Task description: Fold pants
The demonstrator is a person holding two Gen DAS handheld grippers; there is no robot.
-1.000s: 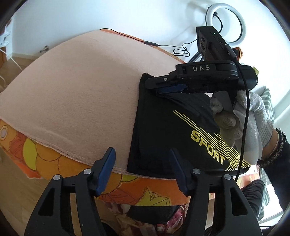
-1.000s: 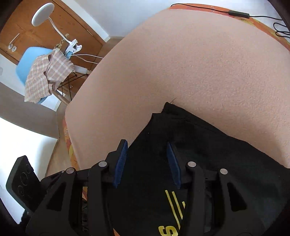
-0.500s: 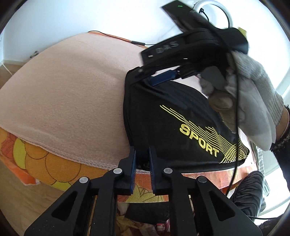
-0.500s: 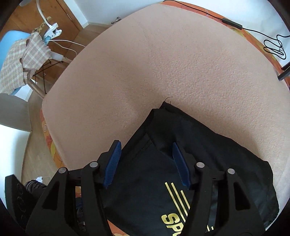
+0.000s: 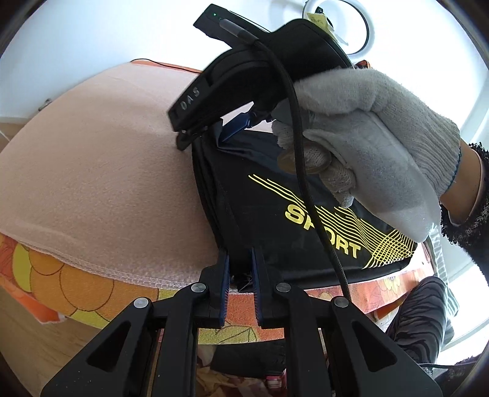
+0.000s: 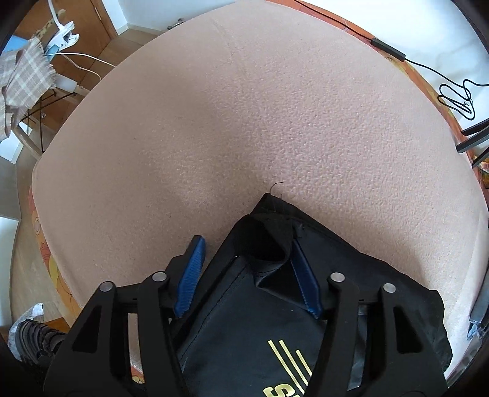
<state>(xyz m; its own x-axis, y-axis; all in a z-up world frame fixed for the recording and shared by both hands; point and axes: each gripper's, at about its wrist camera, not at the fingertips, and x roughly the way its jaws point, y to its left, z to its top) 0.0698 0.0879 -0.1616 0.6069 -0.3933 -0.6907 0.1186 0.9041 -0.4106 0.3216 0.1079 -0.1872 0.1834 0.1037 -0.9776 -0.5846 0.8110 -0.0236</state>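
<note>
Black folded pants [image 5: 275,213] with a yellow SPORT print lie on a pink blanket [image 5: 107,168]. My left gripper [image 5: 240,274] is shut on their near left corner at the blanket's front edge. A gloved hand [image 5: 382,137] holds my right gripper [image 5: 207,136] steeply down over the far left corner. In the right wrist view that corner of the pants [image 6: 244,320] is bunched up between the fingers of the right gripper [image 6: 247,244]. Its jaws are closing; the left pad [image 6: 191,274] still stands clear of the cloth.
Under the blanket an orange floral cover [image 5: 61,274] hangs over the front edge. A ring light [image 5: 360,27] stands behind. A chair with a plaid cloth [image 6: 24,76] is off to the left, and a black cable [image 6: 458,97] lies at the far right.
My left gripper went from wide open to shut on the pants' near corner. The right gripper tipped downward, and the far corner rose in a bunch between its fingers.
</note>
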